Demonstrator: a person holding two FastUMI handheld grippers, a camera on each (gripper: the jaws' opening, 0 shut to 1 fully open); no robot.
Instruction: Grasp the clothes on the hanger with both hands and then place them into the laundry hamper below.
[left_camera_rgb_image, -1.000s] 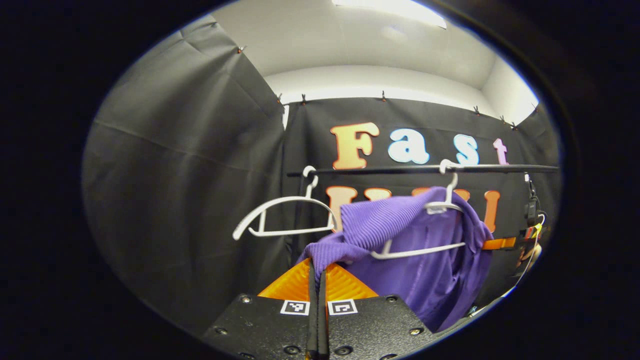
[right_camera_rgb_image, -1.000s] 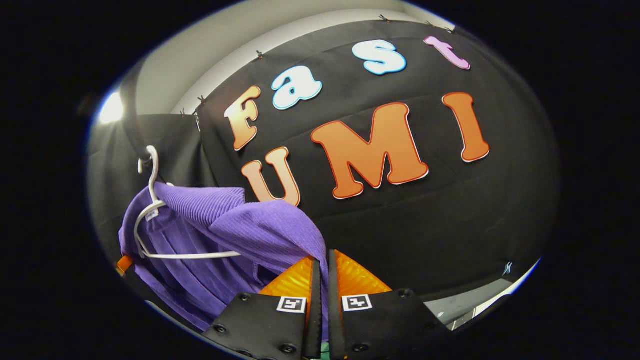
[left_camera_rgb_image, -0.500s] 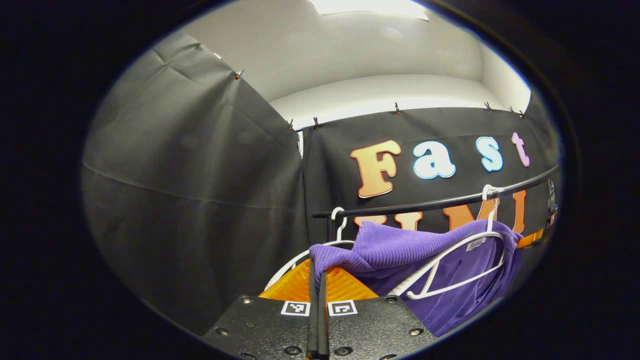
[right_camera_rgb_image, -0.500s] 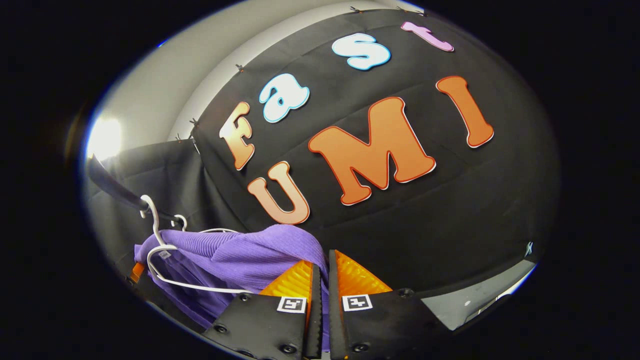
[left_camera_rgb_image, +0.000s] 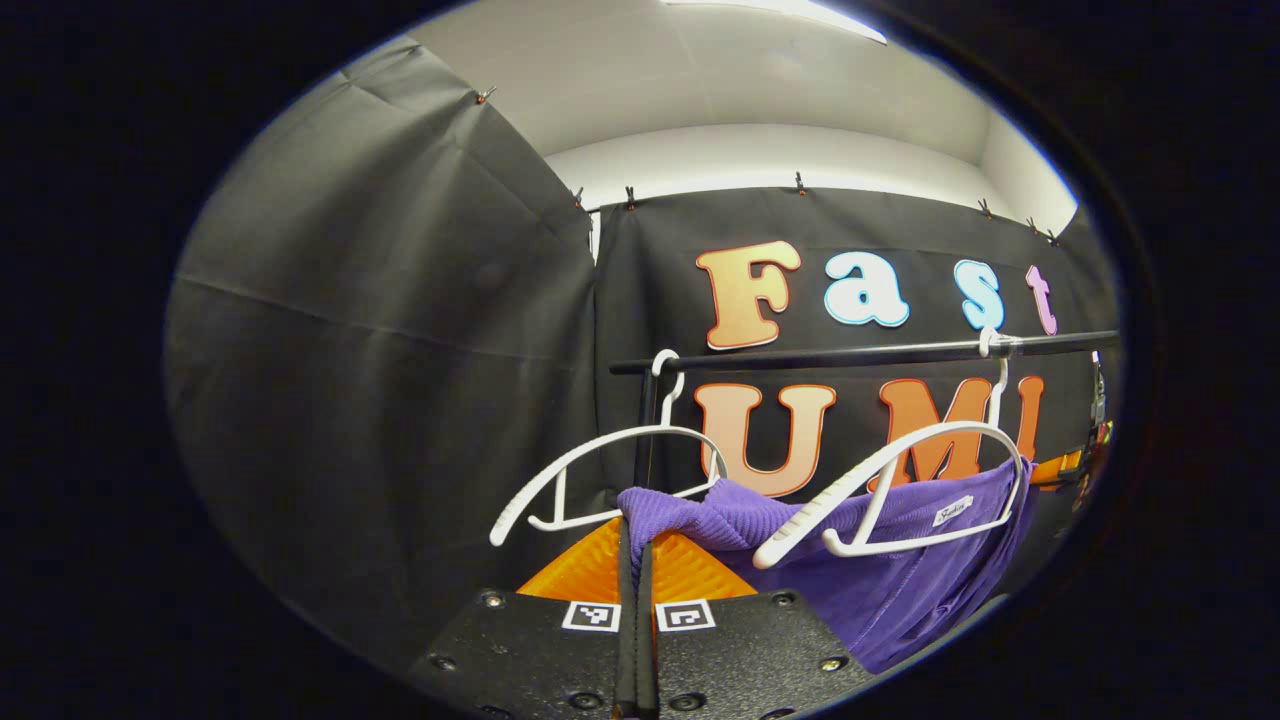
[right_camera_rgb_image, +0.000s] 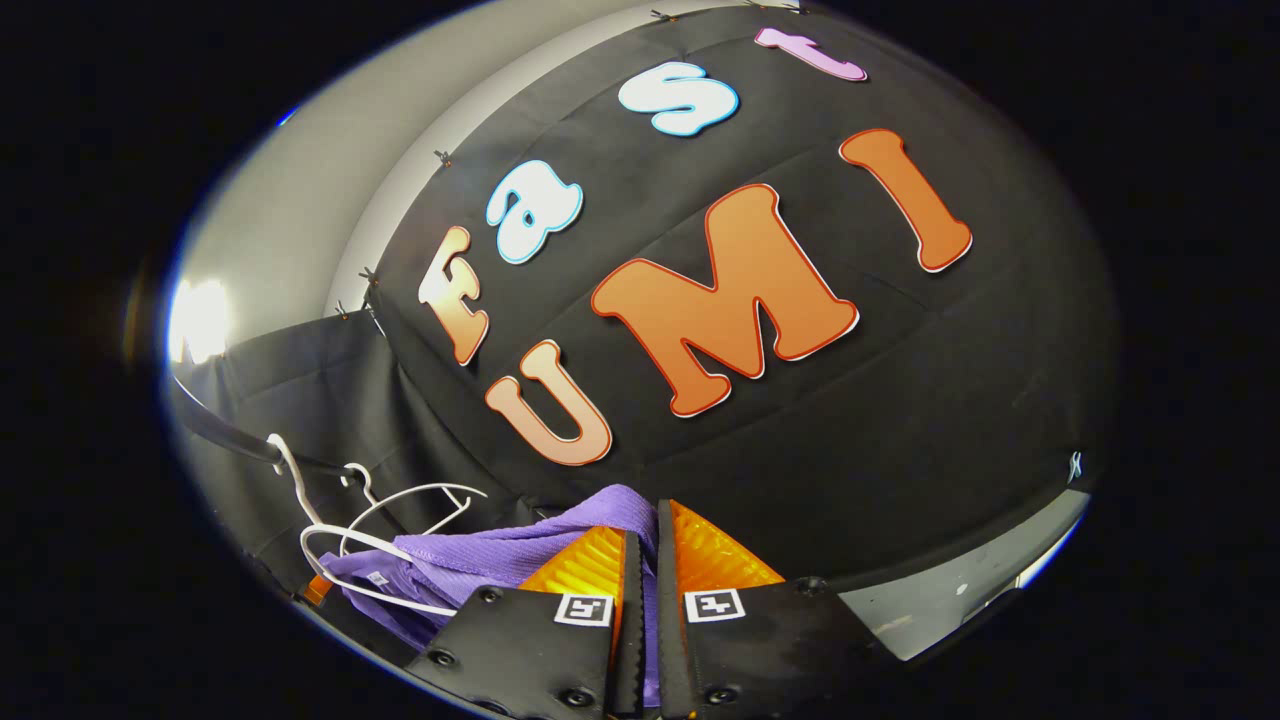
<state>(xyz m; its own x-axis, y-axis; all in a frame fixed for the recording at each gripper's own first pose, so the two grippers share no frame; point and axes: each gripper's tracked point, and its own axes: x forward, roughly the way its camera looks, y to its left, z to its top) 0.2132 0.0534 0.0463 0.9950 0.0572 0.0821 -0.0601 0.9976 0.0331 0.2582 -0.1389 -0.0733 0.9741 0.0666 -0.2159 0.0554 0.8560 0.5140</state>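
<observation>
Both my tools have the garment. My left tool (left_camera_rgb_image: 636, 560) is pinched tight on a bunched corner of the purple top (left_camera_rgb_image: 880, 570), cloth coming out from between the fingers at 12 o'clock of the tips in the left gripper view. My right tool (right_camera_rgb_image: 643, 560) is likewise closed down on the top (right_camera_rgb_image: 480, 560), purple fabric wedged in the narrow slot between its orange fingers (right_camera_rgb_image: 715, 555) in the right gripper view. So the two-handed grasp looks done. The top now sits low, its upper edge below the curve of the white hanger (left_camera_rgb_image: 900, 480), which hangs bare-shouldered from the rail (left_camera_rgb_image: 860, 353) at about 2 o'clock of my left tool. I judge the top is mostly slid off, but the hanger's lower bar crosses in front of the cloth, and I cannot tell if a fold is snagged on it. A second hanger (left_camera_rgb_image: 600, 480), empty, hangs on the rail at 11 o'clock. What's left, as I judge it: pull the top fully free of the hanger, carry it down, let go over the hamper. Task is roughly half along, with grasp and strip nearly finished, lowering and release not yet done.
</observation>
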